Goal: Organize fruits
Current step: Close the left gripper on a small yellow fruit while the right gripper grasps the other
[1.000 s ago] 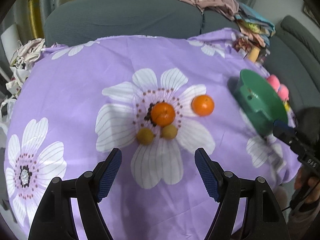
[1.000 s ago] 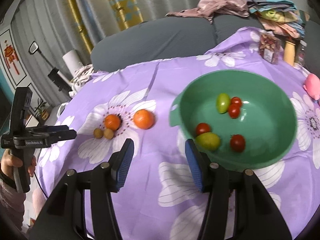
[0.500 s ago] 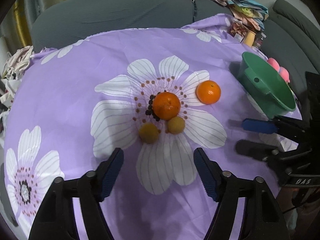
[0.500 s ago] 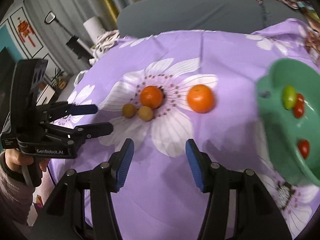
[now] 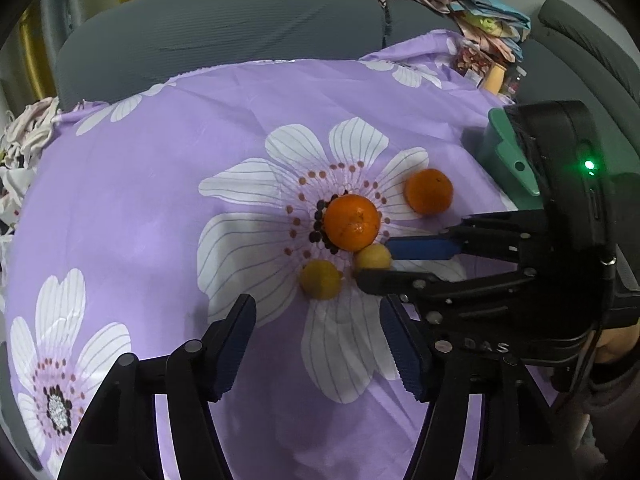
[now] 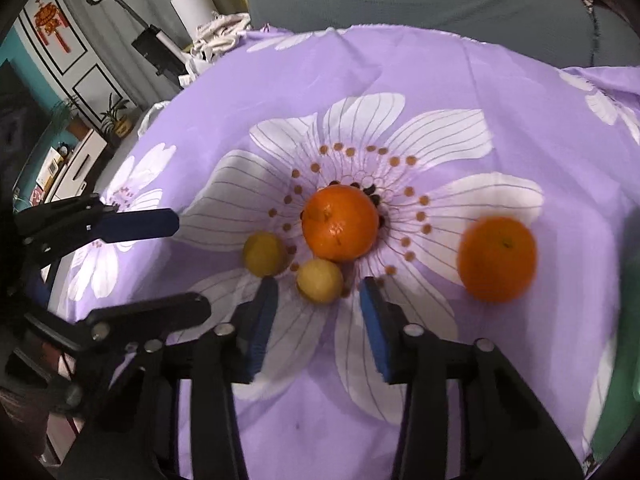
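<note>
Two oranges and two small yellow fruits lie on the purple flowered cloth. The middle orange [image 5: 351,222] [image 6: 340,222] touches the right yellow fruit [image 5: 373,257] [image 6: 319,281]; the left yellow fruit [image 5: 321,279] [image 6: 264,254] lies beside them. The second orange [image 5: 429,191] [image 6: 497,258] lies apart to the right. My right gripper [image 6: 318,304] [image 5: 376,258] is open, its fingertips on either side of the right yellow fruit. My left gripper [image 5: 318,316] [image 6: 188,264] is open and empty, just short of the fruits.
A green bowl [image 5: 506,160] stands at the cloth's right edge, partly behind the right gripper's body; its rim [image 6: 618,400] shows at the right. A grey sofa [image 5: 224,28] runs behind the table. Clothes, jars and snacks [image 5: 480,64] sit at the back right.
My right gripper has swung left from the bowl and moved in on the right yellow fruit. My left gripper has come a little closer to the fruits. The fruits have not moved.
</note>
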Action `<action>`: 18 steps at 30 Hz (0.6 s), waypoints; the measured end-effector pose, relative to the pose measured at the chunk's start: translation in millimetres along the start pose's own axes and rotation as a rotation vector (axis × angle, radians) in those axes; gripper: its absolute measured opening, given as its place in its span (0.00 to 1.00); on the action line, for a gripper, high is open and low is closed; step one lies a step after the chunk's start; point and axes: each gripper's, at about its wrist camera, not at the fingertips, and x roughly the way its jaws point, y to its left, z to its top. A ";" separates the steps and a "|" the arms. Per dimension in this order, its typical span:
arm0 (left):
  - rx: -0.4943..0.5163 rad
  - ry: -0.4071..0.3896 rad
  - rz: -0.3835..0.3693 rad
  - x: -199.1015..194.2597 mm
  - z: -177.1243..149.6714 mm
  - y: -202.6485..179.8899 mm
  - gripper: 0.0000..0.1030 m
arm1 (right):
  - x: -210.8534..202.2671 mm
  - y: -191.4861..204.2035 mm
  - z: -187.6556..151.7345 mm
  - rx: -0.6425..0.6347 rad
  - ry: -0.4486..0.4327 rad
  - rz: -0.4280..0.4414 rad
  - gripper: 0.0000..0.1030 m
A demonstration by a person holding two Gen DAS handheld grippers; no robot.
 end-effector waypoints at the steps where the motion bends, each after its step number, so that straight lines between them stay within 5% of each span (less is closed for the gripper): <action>1: -0.001 0.001 -0.008 0.7 0.3 0.8 0.64 | 2.0 0.0 0.7 0.001 0.001 -0.003 0.33; 3: 0.001 0.005 -0.013 2.8 1.7 0.7 0.64 | 6.3 1.2 1.4 -0.012 0.010 -0.020 0.24; 11: 0.047 0.031 -0.028 21.6 11.4 -11.6 0.63 | -14.8 -13.8 -10.8 0.025 -0.027 -0.020 0.24; 14: 0.058 0.059 -0.027 34.4 15.6 -14.3 0.50 | -26.7 -21.6 -20.2 0.056 -0.048 -0.014 0.25; 18: 0.050 0.083 -0.019 45.3 17.9 -12.8 0.47 | -42.5 -28.6 -29.8 0.088 -0.078 0.010 0.25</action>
